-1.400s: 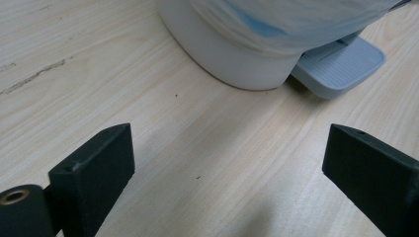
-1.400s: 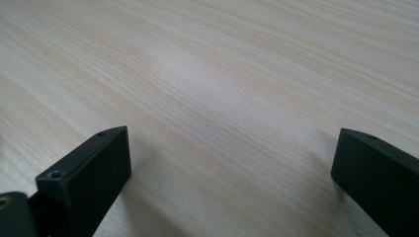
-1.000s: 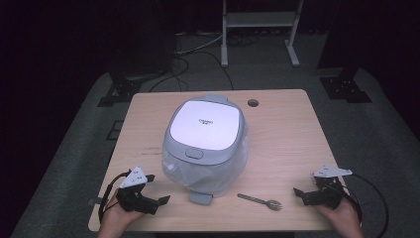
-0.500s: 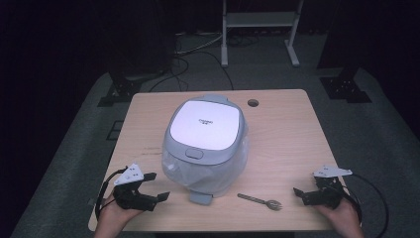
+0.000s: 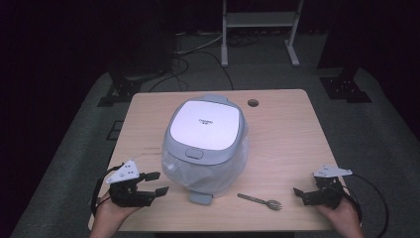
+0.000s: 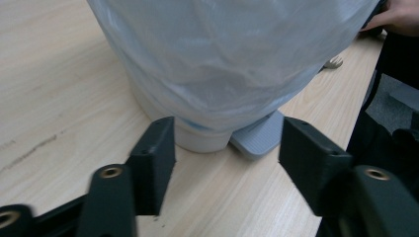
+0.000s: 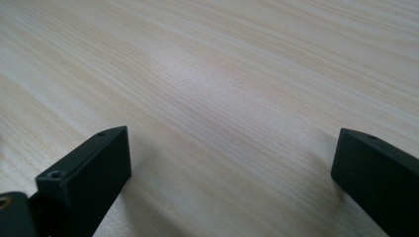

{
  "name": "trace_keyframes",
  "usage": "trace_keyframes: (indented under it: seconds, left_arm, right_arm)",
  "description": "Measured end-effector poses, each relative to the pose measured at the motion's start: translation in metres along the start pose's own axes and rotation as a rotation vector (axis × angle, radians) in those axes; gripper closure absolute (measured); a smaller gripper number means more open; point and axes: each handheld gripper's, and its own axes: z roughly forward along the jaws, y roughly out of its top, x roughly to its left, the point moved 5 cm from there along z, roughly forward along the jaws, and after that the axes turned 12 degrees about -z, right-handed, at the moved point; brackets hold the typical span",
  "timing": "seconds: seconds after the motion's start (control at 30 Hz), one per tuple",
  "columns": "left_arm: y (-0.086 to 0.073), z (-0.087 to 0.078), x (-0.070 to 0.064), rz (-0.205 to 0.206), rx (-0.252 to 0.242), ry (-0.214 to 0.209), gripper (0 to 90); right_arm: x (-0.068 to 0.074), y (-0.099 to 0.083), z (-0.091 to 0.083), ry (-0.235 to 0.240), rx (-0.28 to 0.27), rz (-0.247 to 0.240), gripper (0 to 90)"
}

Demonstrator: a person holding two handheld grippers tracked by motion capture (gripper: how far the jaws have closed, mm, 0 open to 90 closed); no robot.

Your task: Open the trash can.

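Since a second ago my left gripper has swung a little so its jaws now point right toward the cooker, while my right gripper has stayed put at the near right corner of the table. Nearest me, my left hand holds its gripper low at the near left edge, jaws spread wide and holding nothing; in the left gripper view they frame the cooker's base and its grey tab, close but not touching. My right hand holds the other gripper just above the wood, jaws wide apart and empty, as the right gripper view shows over bare tabletop. Between the two grippers, near the front edge, lies a fork, just right of the tab. Farther in, the cooker sits mid-table, lid shut, its body wrapped in clear plastic. Beyond it, a round hole marks the far edge.
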Motion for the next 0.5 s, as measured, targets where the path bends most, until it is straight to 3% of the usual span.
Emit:
trace_keyframes:
  seconds: [0.03, 0.13, 0.37, 0.5]
  left_arm:
    - [0.001, -0.001, -0.001, 0.002, -0.004, -0.003, 50.2]
    - [0.006, -0.005, -0.004, 0.001, -0.014, -0.006, 57.2]
    - [0.016, -0.014, -0.011, -0.001, -0.019, -0.043, 89.4]
    - [0.021, -0.018, -0.013, -0.001, -0.019, -0.062, 90.0]
  right_arm:
    - [0.0, 0.0, 0.0, 0.0, -0.001, -0.001, 0.8]
    - [0.0, 0.0, 0.0, 0.0, 0.0, 0.0, 0.8]
    - [0.0, 0.0, 0.0, -0.001, -0.001, -0.001, 0.8]
    - [0.0, 0.0, 0.0, 0.0, -0.001, -0.001, 0.8]
